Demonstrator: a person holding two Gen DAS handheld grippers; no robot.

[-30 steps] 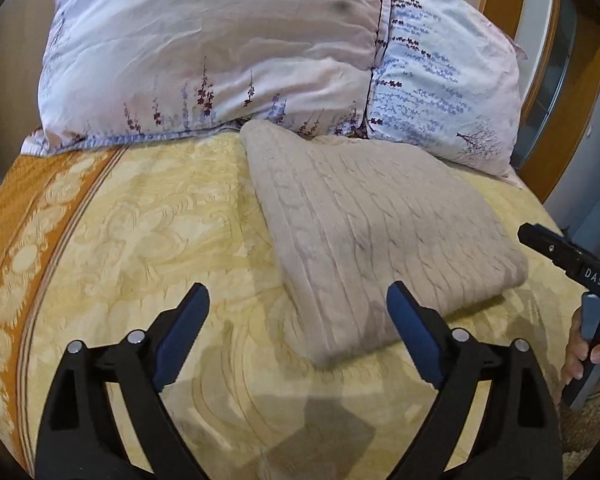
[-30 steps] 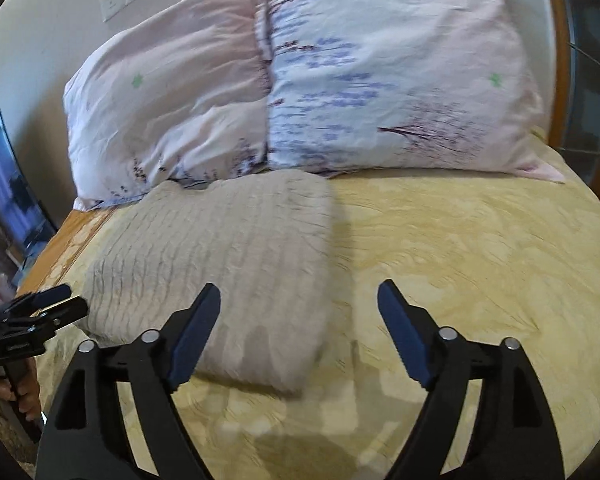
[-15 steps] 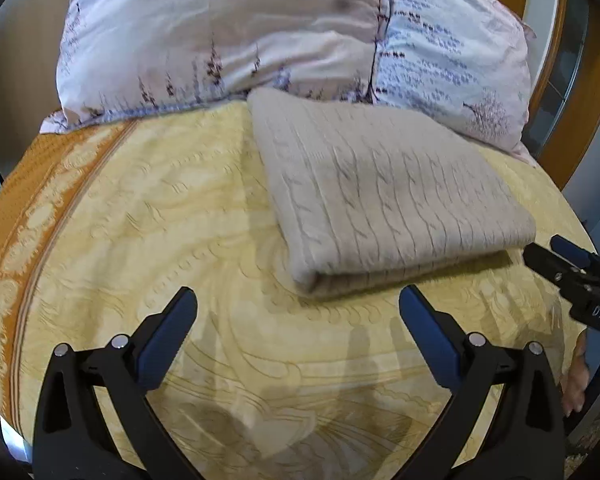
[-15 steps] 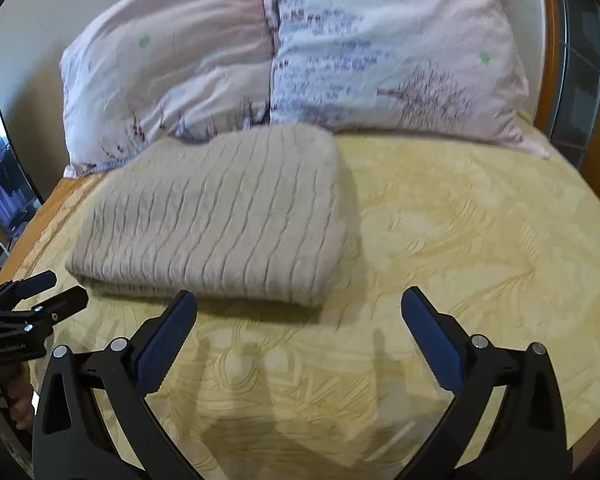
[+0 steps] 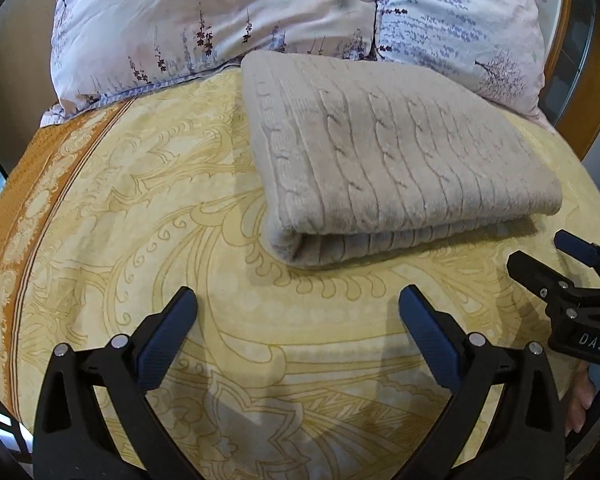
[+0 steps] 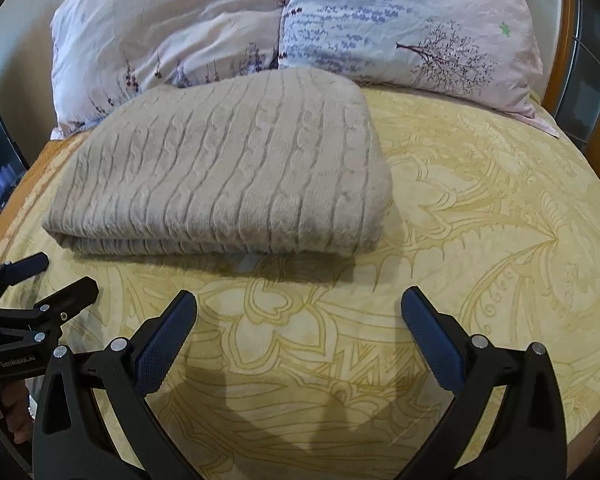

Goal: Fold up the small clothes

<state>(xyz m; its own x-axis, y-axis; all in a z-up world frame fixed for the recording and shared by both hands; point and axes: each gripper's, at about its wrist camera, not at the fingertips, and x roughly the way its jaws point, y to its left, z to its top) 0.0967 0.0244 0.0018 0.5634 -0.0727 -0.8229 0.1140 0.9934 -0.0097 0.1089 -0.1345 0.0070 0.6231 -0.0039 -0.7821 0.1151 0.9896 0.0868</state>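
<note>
Black plastic tongs with dark blue ribbed pads fill the bottom of both wrist views. The left gripper [image 5: 298, 328] has just been opening and now stands spread wide, with nothing between its jaws but the yellow patterned bedspread [image 5: 148, 216] beneath. The right gripper [image 6: 299, 328] has likewise just been opening and is spread as wide, also with only bedspread between its pads. Neither one touches the garment.

Each gripper shows at the edge of the other's view: the right one at the right rim of the left wrist view, the left one at the left rim of the right wrist view, both low over the bedspread near the front corners of the garment. Part of a hand [image 5: 580, 400] shows below the right gripper's body in the left wrist view.

Just beyond the tongs lies the beige cable-knit sweater [image 5: 396, 152], folded into a thick rectangle and flat on the bedspread. Its doubled front edge faces the grippers, and layers are visible along that edge. Its far edge reaches up against two floral pillows: a pale pink pillow [image 5: 204, 20] on the left and a light blue and pink pillow [image 5: 460, 28] on the right, standing side by side. An orange border band [image 5: 24, 184] runs along the bedspread's left side.
</note>
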